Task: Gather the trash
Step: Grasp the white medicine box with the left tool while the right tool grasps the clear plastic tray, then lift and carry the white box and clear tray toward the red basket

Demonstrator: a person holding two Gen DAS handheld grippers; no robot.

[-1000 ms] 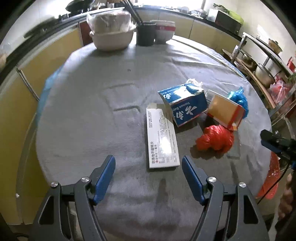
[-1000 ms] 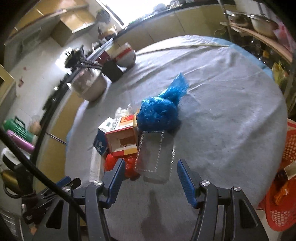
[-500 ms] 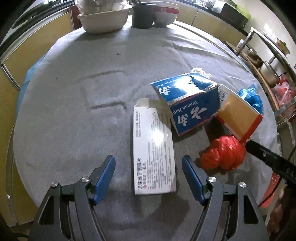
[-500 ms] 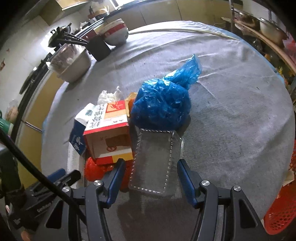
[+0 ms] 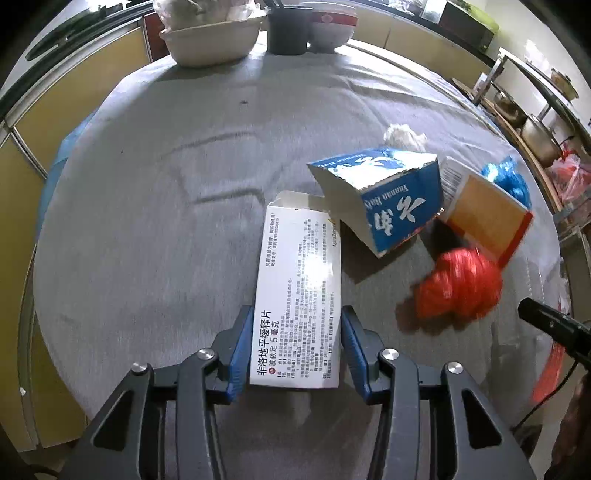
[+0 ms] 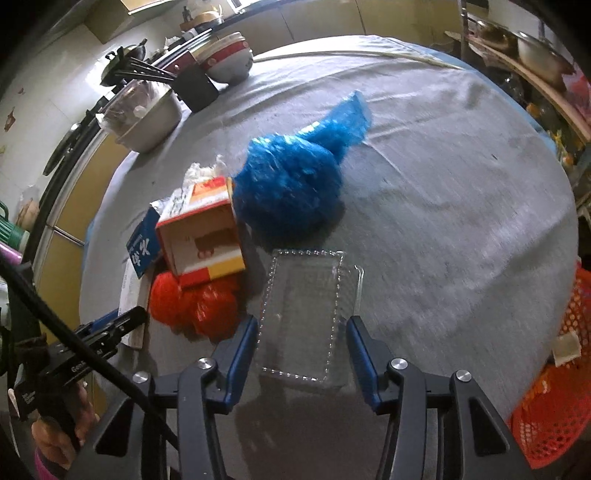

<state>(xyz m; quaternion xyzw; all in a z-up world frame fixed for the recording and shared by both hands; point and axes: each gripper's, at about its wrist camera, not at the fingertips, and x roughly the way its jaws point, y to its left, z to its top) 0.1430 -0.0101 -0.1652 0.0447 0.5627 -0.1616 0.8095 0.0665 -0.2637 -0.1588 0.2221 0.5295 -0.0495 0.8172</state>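
Observation:
A flat white medicine box lies on the grey round table. My left gripper is open, its blue fingers on either side of the box's near end. A torn blue carton, an orange and red box, a red plastic bag and a blue plastic bag lie close together. A clear plastic tray lies flat in the right wrist view. My right gripper is open, its fingers on either side of the tray's near end.
A white bowl, a dark cup and a red-rimmed bowl stand at the table's far edge. A crumpled white tissue lies behind the blue carton. A red mesh basket sits beyond the table's right edge.
Both grippers have moved forward and lower. The left fingers now flank the white box and the right fingers flank the clear tray. Both pairs of fingers have narrowed.

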